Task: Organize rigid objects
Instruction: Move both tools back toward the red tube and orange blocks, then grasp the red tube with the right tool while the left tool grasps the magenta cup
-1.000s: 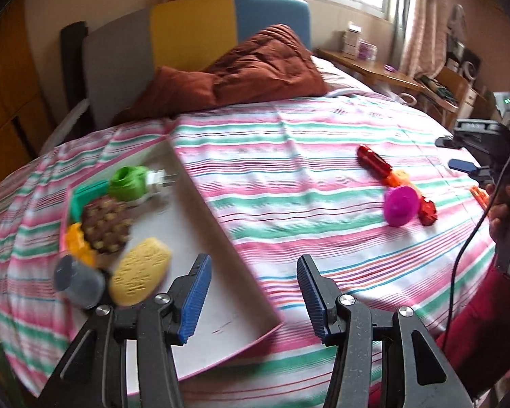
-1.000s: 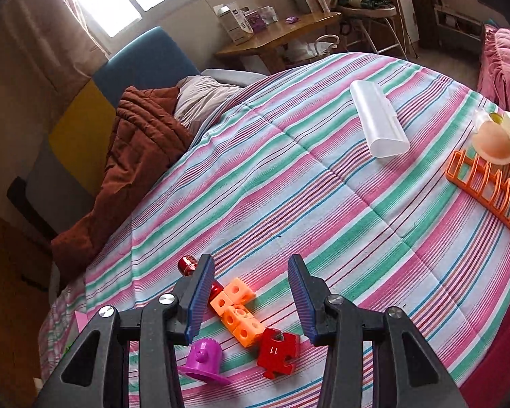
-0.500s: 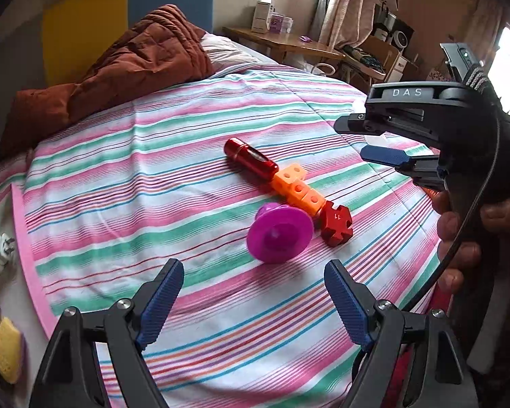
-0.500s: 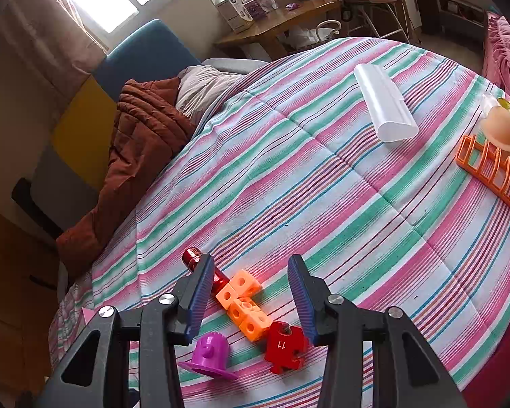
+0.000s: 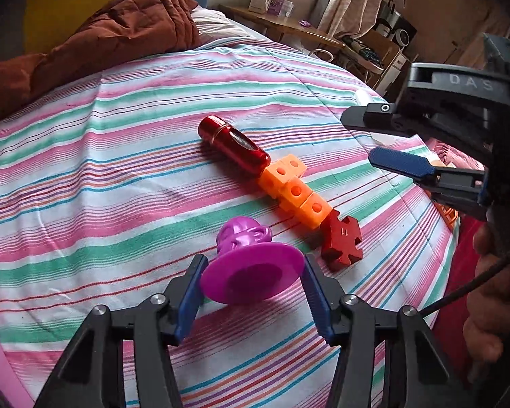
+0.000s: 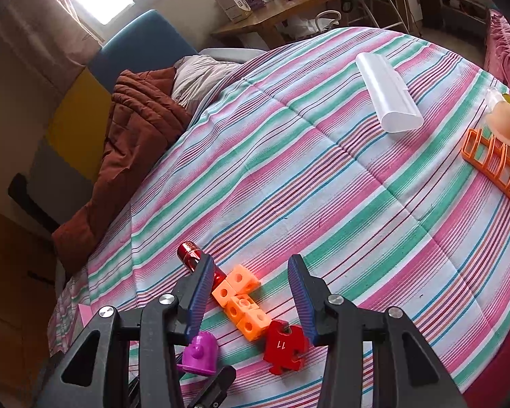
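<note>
A purple toy (image 5: pixel 251 272) with a wide round base lies on its side on the striped bedspread (image 5: pixel 119 176). My left gripper (image 5: pixel 253 282) is closing on it, its blue pads touching the base rim on both sides. Behind it lie, in a row, a red metal cylinder (image 5: pixel 233 149), a chain of orange cubes (image 5: pixel 294 187) and a red puzzle piece (image 5: pixel 341 239). My right gripper (image 6: pixel 251 292) hovers open above the orange cubes (image 6: pixel 241 302), with nothing between its fingers. The right wrist view also has the purple toy (image 6: pixel 200 353) and the red puzzle piece (image 6: pixel 284 345).
A brown quilt (image 5: pixel 119 34) is bunched at the head of the bed. A white oblong case (image 6: pixel 387 98), an orange rack (image 6: pixel 493 166) and a beige round object (image 6: pixel 506 125) lie at the far right. A hand (image 5: pixel 486 323) holds the right gripper (image 5: pixel 357 140).
The left gripper swung right from the tray of toys to the loose pieces, spread its jaws wide, then brought them in around the purple toy's base. The right gripper stayed nearly still.
</note>
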Available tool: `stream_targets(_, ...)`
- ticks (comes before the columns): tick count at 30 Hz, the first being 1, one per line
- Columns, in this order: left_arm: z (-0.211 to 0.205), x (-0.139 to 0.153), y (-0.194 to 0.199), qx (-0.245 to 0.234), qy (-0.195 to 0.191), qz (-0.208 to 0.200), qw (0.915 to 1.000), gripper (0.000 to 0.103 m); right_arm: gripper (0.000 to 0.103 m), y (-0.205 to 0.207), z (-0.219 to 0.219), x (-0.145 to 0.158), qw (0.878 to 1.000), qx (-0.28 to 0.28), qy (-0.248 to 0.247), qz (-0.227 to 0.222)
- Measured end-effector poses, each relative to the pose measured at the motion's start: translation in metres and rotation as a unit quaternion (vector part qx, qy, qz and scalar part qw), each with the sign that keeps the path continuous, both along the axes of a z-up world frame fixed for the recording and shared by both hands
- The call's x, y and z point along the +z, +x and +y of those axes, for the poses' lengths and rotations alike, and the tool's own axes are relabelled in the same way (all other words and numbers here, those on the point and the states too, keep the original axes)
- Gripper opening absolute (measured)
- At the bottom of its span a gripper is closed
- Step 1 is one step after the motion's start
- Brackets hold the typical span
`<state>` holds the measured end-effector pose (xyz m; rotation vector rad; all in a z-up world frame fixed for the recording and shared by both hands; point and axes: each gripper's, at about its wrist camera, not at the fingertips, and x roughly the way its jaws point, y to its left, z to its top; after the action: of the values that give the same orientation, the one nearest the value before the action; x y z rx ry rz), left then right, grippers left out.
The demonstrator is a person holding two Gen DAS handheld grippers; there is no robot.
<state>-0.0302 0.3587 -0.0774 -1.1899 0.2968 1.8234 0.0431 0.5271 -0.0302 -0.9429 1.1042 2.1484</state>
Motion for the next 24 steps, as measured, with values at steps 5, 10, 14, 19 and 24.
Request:
stream_targets(5,-0.037,0.004,0.003,0.027,-0.001,0.002,0.9996,0.056,0.045,-0.010,-0.007,-0.004,1.000,0.026,0.001,-0.016)
stream_targets(10,-0.077,0.007,0.026,0.021,-0.016,0.045,0.9986,0.056,0.045,-0.023,-0.020,-0.008,0.997,0.069,0.007,-0.036)
stream_targets(14,-0.094,0.008,0.046,0.002,-0.021,0.069,0.9974,0.056,0.045,-0.042,-0.040,-0.010,0.989,0.128,0.034,-0.066)
stream_targets(19,-0.106,0.014,0.053,-0.004,-0.013,0.072,0.9973,0.056,0.045,-0.083,-0.051,-0.008,0.970,0.184,0.108,-0.115)
stream_targets(24,-0.121,0.024,0.051,0.008,-0.002,0.068,0.9977,0.056,0.045,-0.129,-0.048,-0.026,0.947,0.219,0.159,-0.171)
